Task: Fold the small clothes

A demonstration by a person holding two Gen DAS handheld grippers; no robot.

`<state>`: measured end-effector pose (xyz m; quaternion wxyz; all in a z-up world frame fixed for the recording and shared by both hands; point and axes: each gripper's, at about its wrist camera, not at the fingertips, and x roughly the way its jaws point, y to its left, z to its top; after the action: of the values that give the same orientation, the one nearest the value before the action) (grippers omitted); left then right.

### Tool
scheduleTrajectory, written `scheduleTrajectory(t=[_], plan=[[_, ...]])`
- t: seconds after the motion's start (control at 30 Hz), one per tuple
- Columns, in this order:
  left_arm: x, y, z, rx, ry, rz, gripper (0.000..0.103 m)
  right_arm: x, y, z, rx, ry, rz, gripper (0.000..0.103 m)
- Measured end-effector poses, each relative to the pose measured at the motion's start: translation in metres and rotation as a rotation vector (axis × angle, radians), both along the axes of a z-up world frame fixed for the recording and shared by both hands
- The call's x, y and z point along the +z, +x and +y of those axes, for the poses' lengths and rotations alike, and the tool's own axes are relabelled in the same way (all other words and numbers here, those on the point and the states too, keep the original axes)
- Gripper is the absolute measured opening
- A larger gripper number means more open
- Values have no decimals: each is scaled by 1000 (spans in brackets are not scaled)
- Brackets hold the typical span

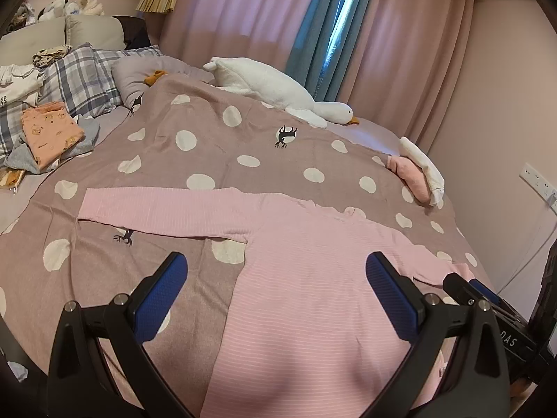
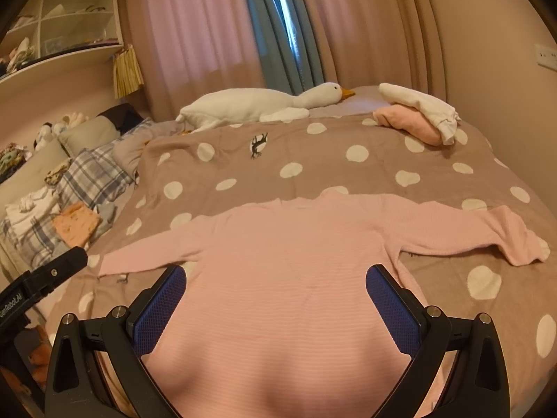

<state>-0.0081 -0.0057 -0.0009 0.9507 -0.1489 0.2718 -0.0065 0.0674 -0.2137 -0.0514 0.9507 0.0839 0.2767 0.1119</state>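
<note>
**Pink top spread flat beneath two wide-open grippers**

A bedspread [image 1: 209, 132] in dusty mauve with white dots is seen covering the bed in both wrist views. On it a pink long-sleeved top [image 2: 278, 250] is laid flat, its hem toward the cameras and its neckline away. One sleeve is stretched out straight to the left; the other sleeve is extended to the right, where its cuff end is bent and crumpled.

The left gripper [image 1: 276, 292] is held over the left part of the top's body: its right finger is seen over the pink fabric and its left finger over the bare bedspread, so the top's left side edge runs between them. Its jaws are spread wide and nothing is held. The right gripper [image 2: 276, 304] is held over the middle of the body, both fingers over pink fabric, jaws likewise spread wide and empty. Whether the fingertips touch the cloth cannot be told.

A white goose plush [image 2: 261, 104] is laid along the far edge of the bed. Near the far right corner, a folded pink garment [image 2: 410, 123] is seen with a white garment [image 2: 421, 104] resting on it. At the left, plaid pillows [image 1: 80, 80] are seen, with an orange printed garment [image 1: 50, 130] lying on grey clothing. A wall shelf [image 2: 62, 59] is seen in the right wrist view; its contents are too small to tell.
</note>
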Motion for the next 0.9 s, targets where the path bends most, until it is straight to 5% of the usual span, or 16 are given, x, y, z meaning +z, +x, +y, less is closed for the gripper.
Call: scheduleTrajectory(t=[0.9], plan=[[-7,1,-2,-7,4,20,103,-3,2,2,-7,-1,9,102]])
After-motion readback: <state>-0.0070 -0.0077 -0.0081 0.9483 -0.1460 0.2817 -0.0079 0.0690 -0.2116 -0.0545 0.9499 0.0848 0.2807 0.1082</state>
